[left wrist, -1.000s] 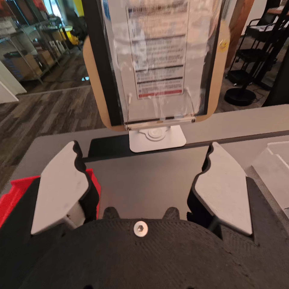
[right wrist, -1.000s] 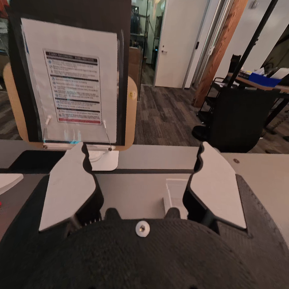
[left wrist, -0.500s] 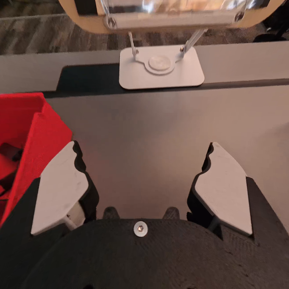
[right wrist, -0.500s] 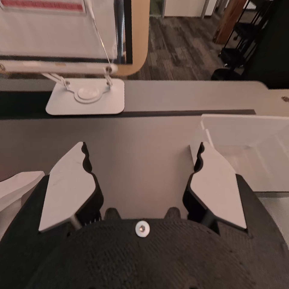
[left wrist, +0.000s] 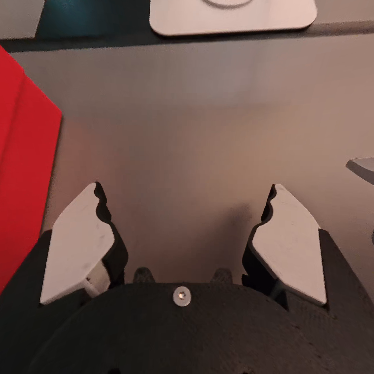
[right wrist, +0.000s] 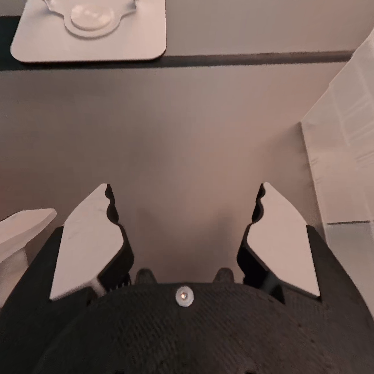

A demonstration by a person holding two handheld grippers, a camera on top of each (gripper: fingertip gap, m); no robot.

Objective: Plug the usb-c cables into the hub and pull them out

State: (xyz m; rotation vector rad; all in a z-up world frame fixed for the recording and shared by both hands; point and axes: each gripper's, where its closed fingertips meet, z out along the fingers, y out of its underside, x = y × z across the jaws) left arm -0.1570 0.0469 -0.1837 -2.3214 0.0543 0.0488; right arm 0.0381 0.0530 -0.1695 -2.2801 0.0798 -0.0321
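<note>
Left wrist view: looks steeply down on a grey table [left wrist: 182, 121], bare between the fingers.
Table: largest thing in both views; a dark strip [left wrist: 81, 36] crosses its far side.
White bin [right wrist: 344, 141]: at the right of the right wrist view, just beside the right gripper; contents hidden.
Red bin [left wrist: 24, 141]: at the left edge, just beside the left gripper; inside not shown.
Stand base [left wrist: 232, 18]: pale plate on the far strip, seen in both views, well apart from the fingers.
Left gripper [left wrist: 185, 202]: jaws wide, holding nothing.
Right gripper [right wrist: 185, 202]: jaws wide, holding nothing; the left gripper's finger shows at its left.
Cables and hub: not in view; likely in the bins, judged from their place at either hand.
Reason for pose: both grippers appear readied, spread for a first pick; task judged not yet begun.
Change: half a second ago the stand's arms and board edge showed; both cameras have tipped further down and closer to the table.
</note>
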